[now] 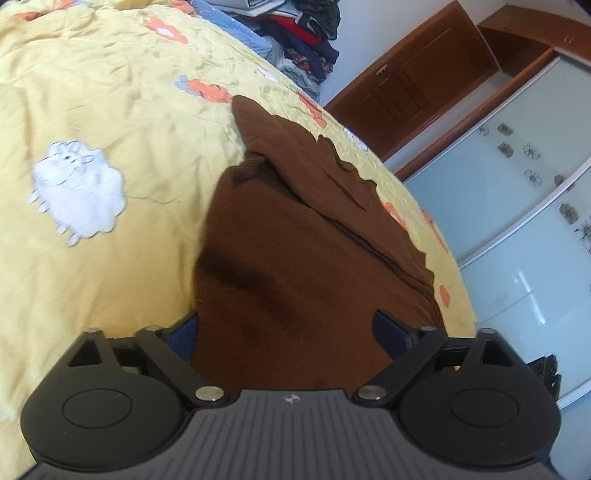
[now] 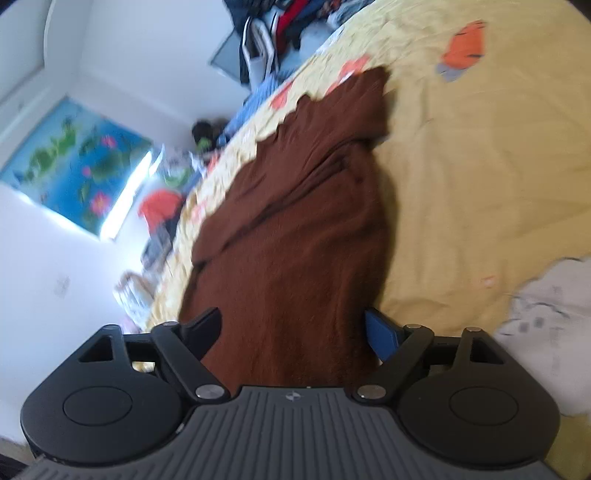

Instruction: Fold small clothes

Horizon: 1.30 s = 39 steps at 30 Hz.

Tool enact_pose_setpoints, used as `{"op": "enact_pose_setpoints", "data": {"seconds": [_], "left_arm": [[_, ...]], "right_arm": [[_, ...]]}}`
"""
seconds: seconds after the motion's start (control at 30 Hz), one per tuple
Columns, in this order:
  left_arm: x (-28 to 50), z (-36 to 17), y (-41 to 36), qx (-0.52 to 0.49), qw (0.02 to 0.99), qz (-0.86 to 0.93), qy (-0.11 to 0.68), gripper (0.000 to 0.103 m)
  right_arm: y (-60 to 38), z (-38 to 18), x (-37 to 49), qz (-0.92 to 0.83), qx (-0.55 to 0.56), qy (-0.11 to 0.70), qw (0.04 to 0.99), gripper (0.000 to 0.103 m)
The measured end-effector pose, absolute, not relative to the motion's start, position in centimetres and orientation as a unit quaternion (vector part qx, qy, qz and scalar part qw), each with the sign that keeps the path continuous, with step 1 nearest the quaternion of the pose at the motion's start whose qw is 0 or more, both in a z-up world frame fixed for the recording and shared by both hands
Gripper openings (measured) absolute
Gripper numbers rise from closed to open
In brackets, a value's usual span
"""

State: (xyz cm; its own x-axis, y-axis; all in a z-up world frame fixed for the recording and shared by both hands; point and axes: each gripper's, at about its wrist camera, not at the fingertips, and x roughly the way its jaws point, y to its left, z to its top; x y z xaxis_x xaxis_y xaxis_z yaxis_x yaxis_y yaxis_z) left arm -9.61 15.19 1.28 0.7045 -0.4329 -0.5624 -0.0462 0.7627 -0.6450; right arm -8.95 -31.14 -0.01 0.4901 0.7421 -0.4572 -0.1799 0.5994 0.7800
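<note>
A small brown garment (image 1: pixel 295 240) lies partly folded on the yellow bedspread (image 1: pixel 110 92), with a scalloped hem along its far right side and a sleeve folded across it. My left gripper (image 1: pixel 288 334) hovers over its near end with the jaws wide apart; brown cloth lies between the fingers but they do not pinch it. In the right wrist view the same brown garment (image 2: pixel 295 221) stretches away across the bedspread (image 2: pixel 480 166). My right gripper (image 2: pixel 293 328) also stands open over its near end, the cloth lying loose between the fingers.
A white sheep patch (image 1: pixel 77 195) and orange patches decorate the bedspread. A pile of clothes (image 1: pixel 306 33) sits at the far end of the bed. A pale patterned garment (image 2: pixel 546 314) lies at the right. A sliding wardrobe door (image 1: pixel 517 221) and a wooden cabinet (image 1: pixel 417 74) stand beyond the bed edge.
</note>
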Motion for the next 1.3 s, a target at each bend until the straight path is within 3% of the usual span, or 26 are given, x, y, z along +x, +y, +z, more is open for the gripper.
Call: {"op": "enact_pose_setpoints", "data": {"seconds": [0.03,0.07,0.1,0.33,0.4,0.47,0.53,0.6,0.7,0.73,0.77,0.8,0.83,1.1,1.13,1.2,1.23,1.27,1.3], "left_arm": [[-9.3,1.3,15.0,-0.315,0.864,-0.106,0.378,0.039],[-8.8,1.1,14.9,-0.306,0.861,-0.102,0.393,0.019],[-8.5,0.8,14.9,-0.301,0.855,-0.097,0.411,0.004],[-11.0,0.6,17.0,-0.284,0.869,-0.081,0.397,0.006],[-11.3,0.5,17.2,-0.301,0.863,-0.086,0.398,0.008],[-11.9,0.2,17.6,-0.337,0.841,-0.113,0.409,0.018],[-13.2,-0.4,17.9,-0.385,0.816,-0.151,0.405,0.056],[-14.5,-0.8,17.8,-0.420,0.800,-0.175,0.391,0.078],[-15.1,-0.6,16.8,-0.412,0.809,-0.167,0.385,0.077],[-14.9,-0.4,16.6,-0.408,0.811,-0.163,0.385,0.069],[-14.7,-0.3,16.5,-0.398,0.814,-0.154,0.394,0.055],[-14.4,-0.2,16.4,-0.379,0.816,-0.143,0.411,0.011],[-14.1,-0.2,16.4,-0.363,0.816,-0.133,0.429,0.004],[-17.1,-0.4,19.8,-0.371,0.816,-0.106,0.431,0.005],[-17.3,-0.6,19.9,-0.384,0.810,-0.108,0.429,0.007],[-17.5,-0.7,19.7,-0.391,0.806,-0.119,0.428,0.013],[-17.7,-0.8,19.6,-0.393,0.806,-0.123,0.425,0.021],[-17.8,-0.8,19.3,-0.400,0.805,-0.130,0.419,0.027],[-17.8,-0.8,19.0,-0.405,0.805,-0.138,0.412,0.041]], "right_arm": [[-30.7,0.0,-8.6,0.290,0.336,0.422,0.791,0.042],[-30.3,-0.4,-8.3,0.283,0.327,0.439,0.788,0.013],[-29.9,-0.7,-8.0,0.270,0.310,0.453,0.791,0.011],[-34.2,-1.1,-11.2,0.220,0.327,0.420,0.817,0.007],[-35.0,-2.2,-11.4,0.229,0.356,0.418,0.804,0.011],[-34.9,-1.8,-12.2,0.237,0.366,0.414,0.799,0.044],[-34.5,-1.5,-13.3,0.270,0.376,0.412,0.785,0.067],[-33.7,-1.3,-14.4,0.296,0.379,0.422,0.769,0.071],[-31.8,-1.1,-15.7,0.318,0.356,0.445,0.758,0.069],[-31.0,-0.9,-15.7,0.322,0.341,0.454,0.758,0.059],[-30.3,-0.8,-15.7,0.322,0.328,0.461,0.759,0.033],[-29.6,-0.9,-15.5,0.320,0.318,0.473,0.757,0.014],[-29.3,-1.2,-15.3,0.317,0.306,0.486,0.755,0.013],[-33.4,-1.4,-18.4,0.284,0.321,0.475,0.768,0.012],[-33.4,-1.6,-18.6,0.283,0.328,0.475,0.765,0.016],[-33.1,-1.6,-18.9,0.293,0.342,0.471,0.758,0.036],[-32.8,-1.6,-18.8,0.303,0.349,0.465,0.755,0.055],[-32.2,-1.5,-18.7,0.315,0.356,0.460,0.750,0.061],[-31.6,-1.3,-18.7,0.323,0.355,0.458,0.748,0.069]]}}
